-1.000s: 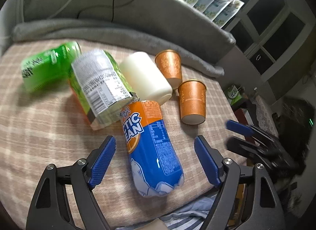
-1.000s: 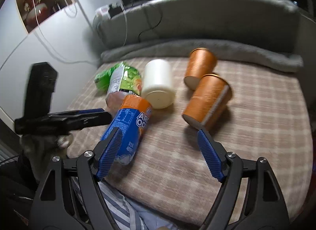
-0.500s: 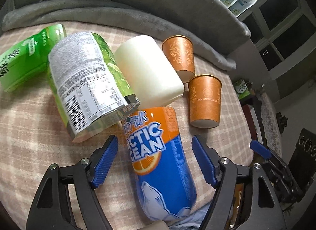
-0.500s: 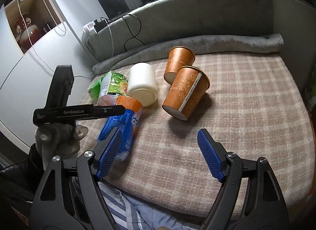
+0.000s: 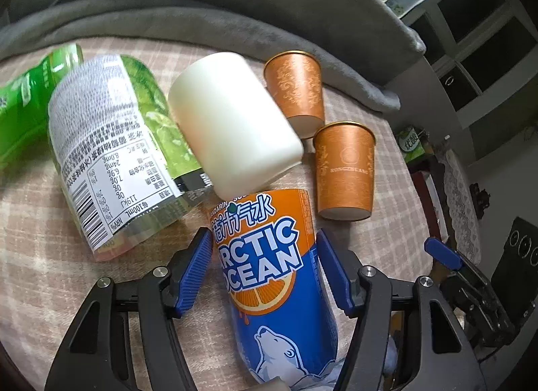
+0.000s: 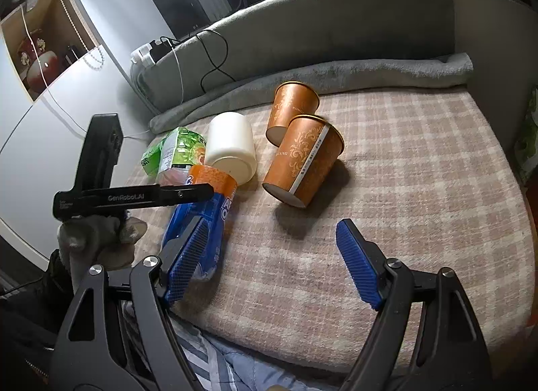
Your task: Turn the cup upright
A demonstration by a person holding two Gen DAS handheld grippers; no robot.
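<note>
Left wrist view, nearest first: left gripper (image 5: 264, 266) stands open, its blue pads either side of the Arctic Ocean bottle (image 5: 269, 276) lying on the plaid blanket (image 5: 40, 256); whether the pads touch the bottle cannot be told. Right gripper (image 6: 274, 258) is also open and holds nothing, hovering over bare blanket near the front edge.

Beyond the bottle lie a green-labelled bottle (image 5: 111, 155) and a white cup (image 5: 232, 122), both on their sides. To the right lie two orange paper cups. The near cup (image 6: 302, 160) rests on its side, base toward the cameras, mouth facing away. The far cup (image 6: 291, 110) lies just behind it in the same attitude, close beside the white one.

Assessment: paper cups are light, thin-walled and easily crushed; the wall will give under a firm squeeze. The near cup is unobstructed on its right. Recommended hold is across the body near the stiffer base, with gentle closure, then a rotation to stand it on that base. On soft bedding, tipping is a risk.
</note>
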